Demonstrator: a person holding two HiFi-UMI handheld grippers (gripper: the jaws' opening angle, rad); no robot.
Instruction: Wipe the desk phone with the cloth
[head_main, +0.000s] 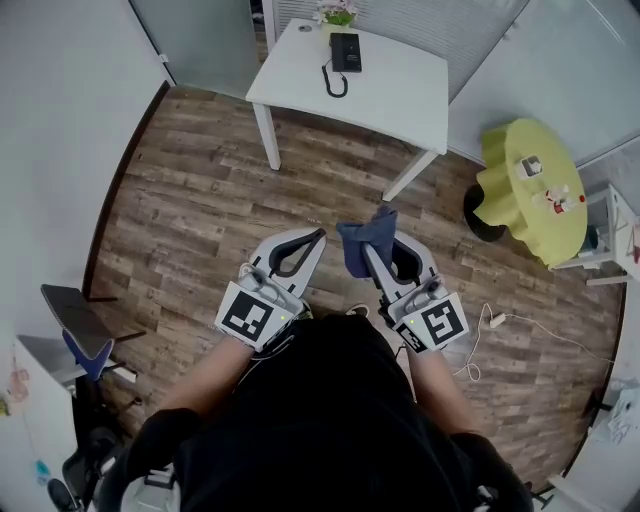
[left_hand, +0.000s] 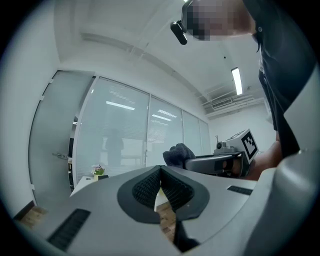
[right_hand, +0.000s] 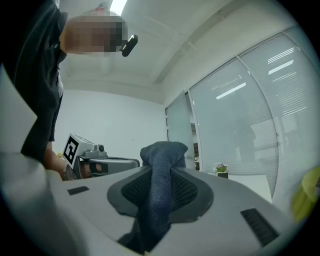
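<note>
K: Nearest, a dark top and both forearms fill the bottom of the head view. Past them, the left gripper (head_main: 318, 236) and right gripper (head_main: 384, 246) are held side by side over the wood floor (head_main: 200, 200)
M: Left jaws?
K: Pads closed tip to tip, nothing between them. Only floor shows through the gap lower down, per the left gripper view
M: Right?
K: Clamped on the cloth (right_hand: 163, 150). Dark blue. A bunched end sticks up past the tips, the rest hangs down between the jaws
M: Phone?
K: Phone (head_main: 345, 52) is black and lies near the far edge of the white table (head_main: 400, 100), well apart from both grippers. Cord (head_main: 335, 82) is looped on the tabletop just beside it
M: Anything else up there?
K: Flower pot (head_main: 337, 14) just behind the phone. Yellow round table (head_main: 515, 200) off to the right, with items too small to name
M: Cloth touching phone?
K: No, well apart
</note>
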